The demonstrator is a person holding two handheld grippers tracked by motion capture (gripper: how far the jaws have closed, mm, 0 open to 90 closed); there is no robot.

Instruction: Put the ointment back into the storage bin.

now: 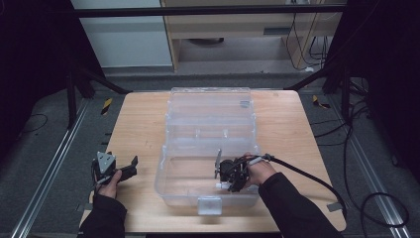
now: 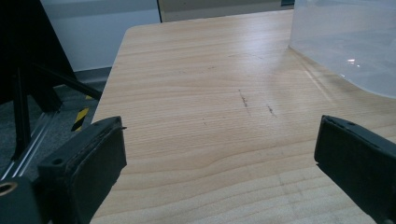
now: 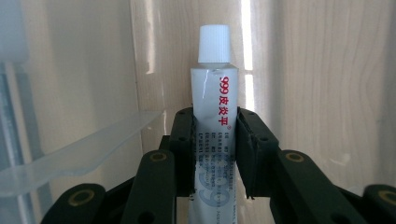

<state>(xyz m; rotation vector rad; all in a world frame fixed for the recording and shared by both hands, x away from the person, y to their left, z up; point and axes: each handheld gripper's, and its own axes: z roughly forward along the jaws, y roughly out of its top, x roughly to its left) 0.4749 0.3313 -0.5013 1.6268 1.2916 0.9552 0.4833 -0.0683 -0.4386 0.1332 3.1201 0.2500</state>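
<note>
- Tube (image 3: 214,107) of ointment sits pinched between the right gripper's (image 3: 215,154) jaws, cap pointing away, low inside the clear plastic box (image 1: 208,106), probably so it can be set down there.
- Left gripper (image 1: 118,169) rests on the table (image 2: 210,93) beside the box, jaws spread wide, holding nothing.

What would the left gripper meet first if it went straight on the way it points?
Probably nothing soon: ahead of the open left gripper lies bare table. The clear box sits off to one side, likely outside that line.
</note>
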